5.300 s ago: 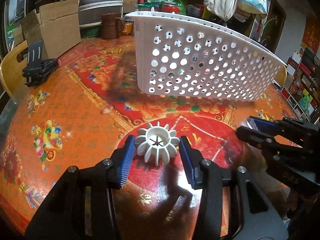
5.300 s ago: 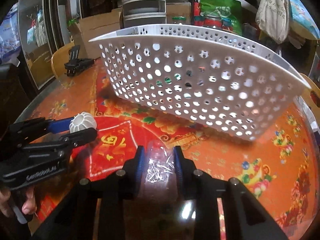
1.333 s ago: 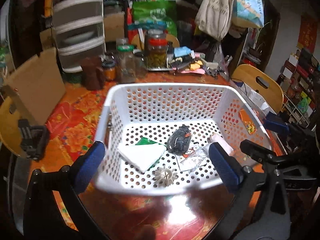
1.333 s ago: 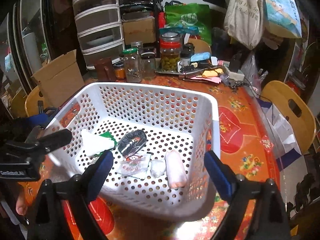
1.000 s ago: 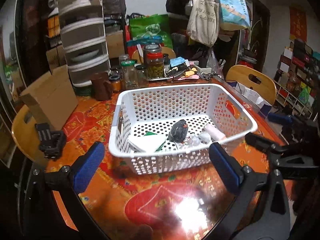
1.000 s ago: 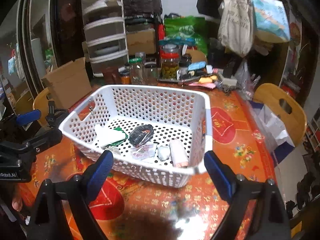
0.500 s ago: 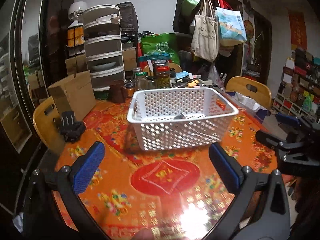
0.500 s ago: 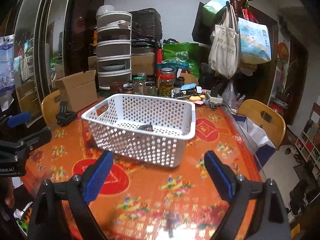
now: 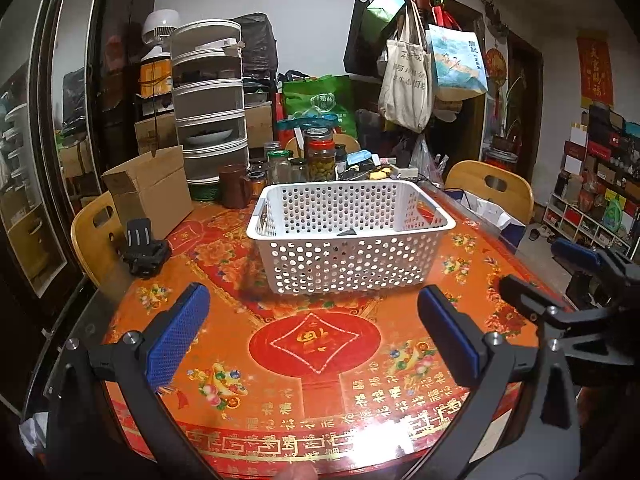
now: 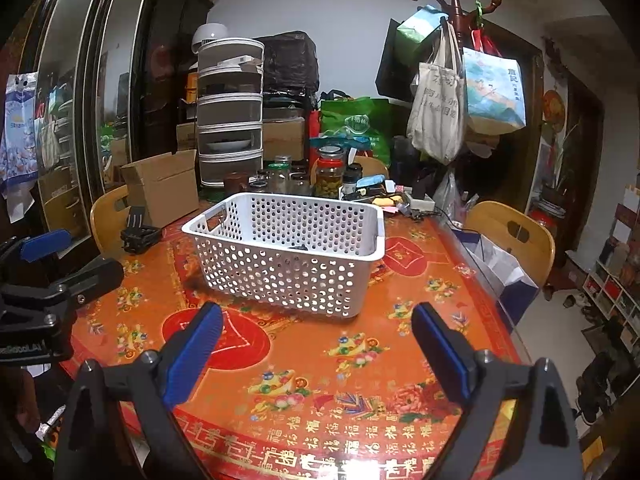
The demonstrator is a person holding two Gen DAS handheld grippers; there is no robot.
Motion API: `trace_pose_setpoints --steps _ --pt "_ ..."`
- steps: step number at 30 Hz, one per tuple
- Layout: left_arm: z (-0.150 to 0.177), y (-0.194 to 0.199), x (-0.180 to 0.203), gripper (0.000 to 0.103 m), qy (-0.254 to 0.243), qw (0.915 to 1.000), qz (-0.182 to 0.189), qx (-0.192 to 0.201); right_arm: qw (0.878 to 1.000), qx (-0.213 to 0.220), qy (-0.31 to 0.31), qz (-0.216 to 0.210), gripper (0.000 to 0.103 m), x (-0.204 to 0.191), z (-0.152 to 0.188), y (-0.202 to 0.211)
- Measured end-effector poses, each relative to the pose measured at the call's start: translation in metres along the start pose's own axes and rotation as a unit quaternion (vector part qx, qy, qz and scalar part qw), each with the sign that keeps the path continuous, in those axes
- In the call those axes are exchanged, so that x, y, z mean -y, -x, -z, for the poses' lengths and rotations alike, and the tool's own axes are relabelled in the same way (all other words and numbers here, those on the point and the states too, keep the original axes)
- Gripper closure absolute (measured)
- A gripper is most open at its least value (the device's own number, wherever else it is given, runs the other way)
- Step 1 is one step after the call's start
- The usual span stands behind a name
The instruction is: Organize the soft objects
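A white perforated basket stands on the red and orange table; it also shows in the right wrist view. Only a dark object's top peeks above its near wall; the other contents are hidden. My left gripper is wide open and empty, held back over the table's near edge. My right gripper is wide open and empty, also well short of the basket. Each gripper shows in the other's view, the right gripper at the right and the left gripper at the left.
A black clamp-like object lies on the table's left. A cardboard box, jars and clutter stand behind the basket. Wooden chairs ring the table. A stacked drawer unit and hanging bags are at the back.
Both grippers have pulled back and away from the basket, which now looks smaller and farther. The soft items that I held 5 s ago lie in the basket. Both grippers stay wide open.
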State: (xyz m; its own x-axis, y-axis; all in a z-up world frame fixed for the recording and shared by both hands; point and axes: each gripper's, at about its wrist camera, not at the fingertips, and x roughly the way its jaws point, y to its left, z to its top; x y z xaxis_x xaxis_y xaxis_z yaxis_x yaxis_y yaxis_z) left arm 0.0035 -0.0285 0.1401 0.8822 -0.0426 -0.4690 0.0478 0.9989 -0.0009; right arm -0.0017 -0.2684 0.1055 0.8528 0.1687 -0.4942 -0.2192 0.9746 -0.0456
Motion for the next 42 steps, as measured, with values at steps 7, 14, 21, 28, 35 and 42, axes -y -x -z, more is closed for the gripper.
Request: trace_pose_setpoints --steps 7,14,21,28,35,42 --pt "-0.004 -0.003 -0.006 0.000 0.007 1.0000 -0.004 0.000 1.000 -0.005 -0.010 -0.004 0.008 0.004 0.000 -0.003" --pt "-0.004 -0.006 -0.010 0.000 0.006 1.0000 -0.003 -0.004 1.000 -0.005 -0.015 -0.009 0.008 0.009 -0.001 -0.004" --pt "-0.002 -0.008 -0.011 0.000 0.006 1.0000 -0.001 -0.006 1.000 -0.001 -0.017 -0.013 0.008 0.009 -0.001 -0.001" --pt "0.002 -0.012 -0.008 0.000 0.006 0.9999 -0.001 -0.010 1.000 -0.005 -0.016 -0.017 0.008 0.008 0.001 -0.003" --pt "0.002 -0.012 -0.008 0.000 0.004 0.9999 -0.001 -0.011 1.000 -0.006 -0.016 -0.018 0.008 0.007 0.002 -0.003" --pt "0.003 -0.012 -0.006 0.000 0.005 0.9999 0.000 -0.012 1.000 -0.007 -0.017 -0.019 0.008 0.006 0.002 -0.003"
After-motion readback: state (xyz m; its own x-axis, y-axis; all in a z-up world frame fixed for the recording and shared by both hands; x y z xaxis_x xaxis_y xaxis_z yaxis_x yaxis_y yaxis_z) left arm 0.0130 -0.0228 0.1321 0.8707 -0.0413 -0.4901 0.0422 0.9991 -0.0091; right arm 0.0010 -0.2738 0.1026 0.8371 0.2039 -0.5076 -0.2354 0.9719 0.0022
